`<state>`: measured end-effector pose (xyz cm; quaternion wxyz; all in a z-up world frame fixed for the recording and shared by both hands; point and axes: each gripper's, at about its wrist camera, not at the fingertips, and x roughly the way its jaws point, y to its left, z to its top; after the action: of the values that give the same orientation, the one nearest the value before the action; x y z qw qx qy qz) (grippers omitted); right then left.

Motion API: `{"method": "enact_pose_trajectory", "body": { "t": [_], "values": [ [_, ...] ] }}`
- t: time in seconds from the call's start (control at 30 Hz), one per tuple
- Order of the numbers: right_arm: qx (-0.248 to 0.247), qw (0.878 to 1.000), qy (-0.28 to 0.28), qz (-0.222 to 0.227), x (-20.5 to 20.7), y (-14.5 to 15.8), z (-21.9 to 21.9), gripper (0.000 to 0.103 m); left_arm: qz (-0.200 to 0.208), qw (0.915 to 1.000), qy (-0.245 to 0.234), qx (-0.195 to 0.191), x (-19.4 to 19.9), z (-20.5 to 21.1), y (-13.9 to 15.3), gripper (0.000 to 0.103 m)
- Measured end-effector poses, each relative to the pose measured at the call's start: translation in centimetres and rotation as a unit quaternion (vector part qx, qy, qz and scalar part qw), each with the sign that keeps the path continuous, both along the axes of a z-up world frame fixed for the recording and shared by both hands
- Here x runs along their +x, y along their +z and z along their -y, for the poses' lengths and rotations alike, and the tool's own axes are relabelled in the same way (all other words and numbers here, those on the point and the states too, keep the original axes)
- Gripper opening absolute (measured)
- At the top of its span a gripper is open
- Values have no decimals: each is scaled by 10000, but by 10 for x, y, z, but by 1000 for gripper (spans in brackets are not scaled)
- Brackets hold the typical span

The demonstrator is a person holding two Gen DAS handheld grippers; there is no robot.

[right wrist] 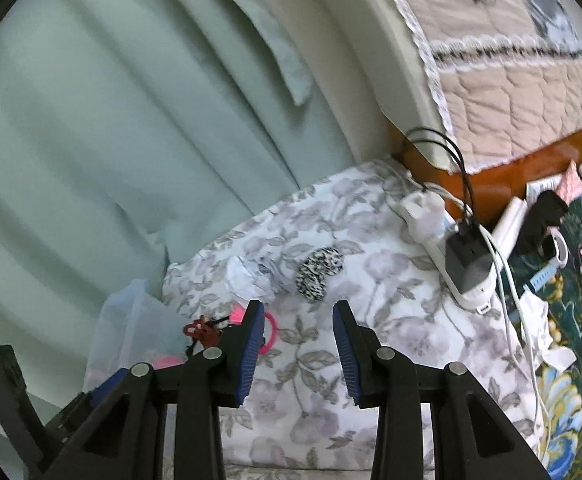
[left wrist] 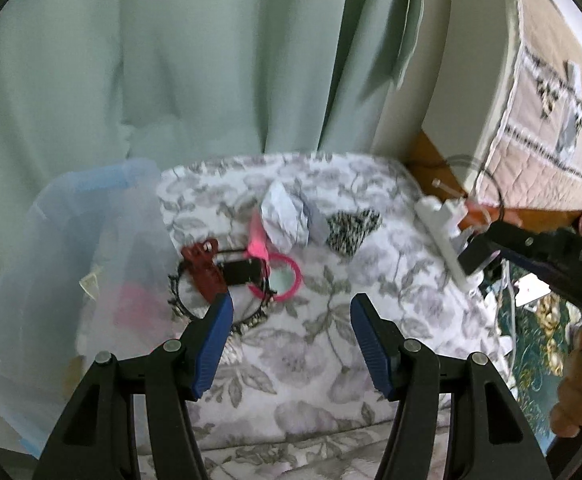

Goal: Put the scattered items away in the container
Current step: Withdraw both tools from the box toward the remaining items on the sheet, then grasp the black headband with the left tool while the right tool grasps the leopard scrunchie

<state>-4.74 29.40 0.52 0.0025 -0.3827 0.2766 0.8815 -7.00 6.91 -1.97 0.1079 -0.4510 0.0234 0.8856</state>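
Observation:
On the floral cloth (left wrist: 311,368) lie a dark red hair claw (left wrist: 205,266), a black lacy band (left wrist: 215,312), a pink round hand mirror (left wrist: 281,278), a crumpled white paper (left wrist: 285,216) and a black-and-white scrunchie (left wrist: 353,226). A translucent blue-rimmed container (left wrist: 63,280) stands at the left with pink items inside. My left gripper (left wrist: 291,318) is open just in front of the claw and mirror, holding nothing. My right gripper (right wrist: 297,330) is open and empty above the cloth, with the scrunchie (right wrist: 317,268) and paper (right wrist: 251,276) beyond it and the container (right wrist: 131,332) to its left.
A white power strip (right wrist: 443,248) with a black charger (right wrist: 467,258) and cables lies along the cloth's right edge. Pale green curtains (left wrist: 171,60) hang behind. A quilted bed (right wrist: 511,80) rises at the right, above a patterned rug (right wrist: 571,360) strewn with small items.

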Motion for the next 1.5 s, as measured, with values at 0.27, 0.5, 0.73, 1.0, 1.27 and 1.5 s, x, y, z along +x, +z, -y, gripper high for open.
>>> {"method": "enact_pose_trajectory", "body": {
  "t": [0.27,0.5,0.73,1.0,1.27,1.5],
  "values": [
    [16,9992,27,395,-11,-28,-4,39,515,9986,71,-43,-15,1,-51,62],
    [96,9965,93,820,-23,-56,0,39,707,9973,199,-43,-25,6,-75,62],
    [222,9929,240,1143,-38,-77,10,39,727,9970,-32,-259,-45,-1,-94,62],
    [389,9898,384,1319,-56,-90,18,39,861,9954,-65,-405,-70,-4,-118,62],
    [604,9870,630,1352,-88,-103,27,44,942,9946,-13,-425,-78,0,-131,57],
    [714,9837,847,1416,-127,-121,39,57,978,9949,-56,-228,-79,11,-131,47]
  ]
}}
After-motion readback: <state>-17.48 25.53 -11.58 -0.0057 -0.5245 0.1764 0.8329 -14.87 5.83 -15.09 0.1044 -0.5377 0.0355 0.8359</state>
